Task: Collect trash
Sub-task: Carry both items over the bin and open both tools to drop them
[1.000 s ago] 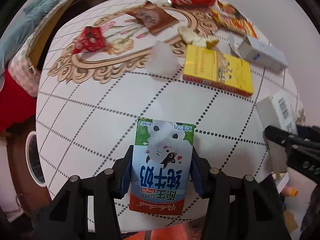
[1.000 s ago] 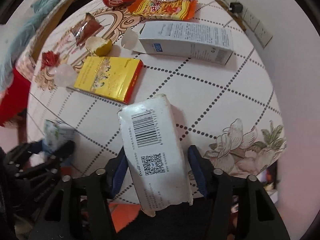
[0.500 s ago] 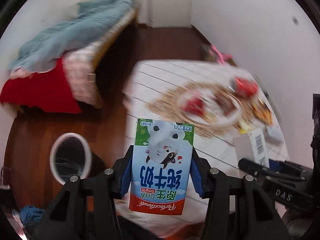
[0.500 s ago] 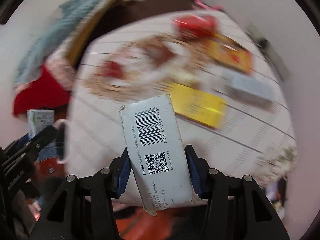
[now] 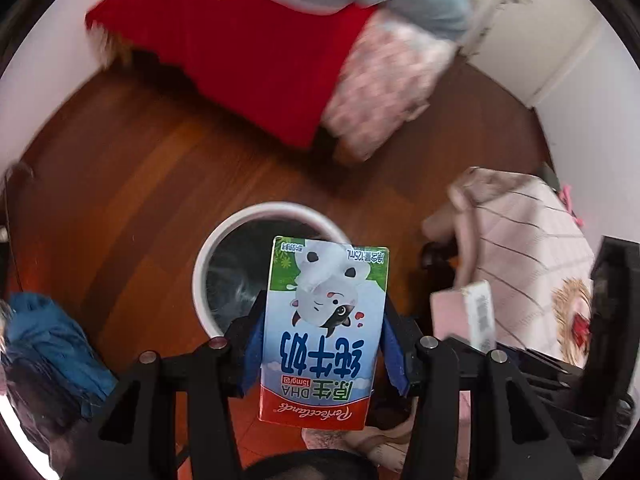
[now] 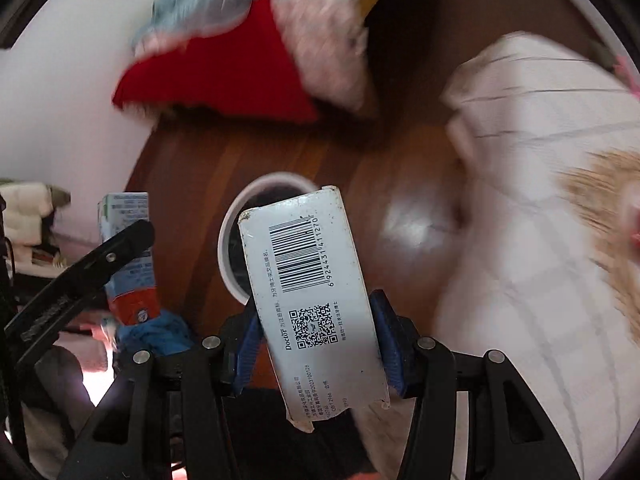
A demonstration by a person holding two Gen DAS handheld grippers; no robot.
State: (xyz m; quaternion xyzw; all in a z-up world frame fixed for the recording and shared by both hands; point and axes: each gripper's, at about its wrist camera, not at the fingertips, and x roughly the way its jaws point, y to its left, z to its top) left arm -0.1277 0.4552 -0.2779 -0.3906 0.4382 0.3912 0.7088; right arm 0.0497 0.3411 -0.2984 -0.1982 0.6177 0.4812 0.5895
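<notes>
Gripping milk carton (image 5: 324,328), white box (image 6: 312,304) above white bin (image 5: 224,240).

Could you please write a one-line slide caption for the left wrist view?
Left gripper holds a milk carton above the white-rimmed trash bin on the wooden floor.

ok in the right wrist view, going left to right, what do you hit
left gripper holding the milk carton → white-rimmed bin on the floor → white barcode box in the right gripper → tablecloth
</notes>
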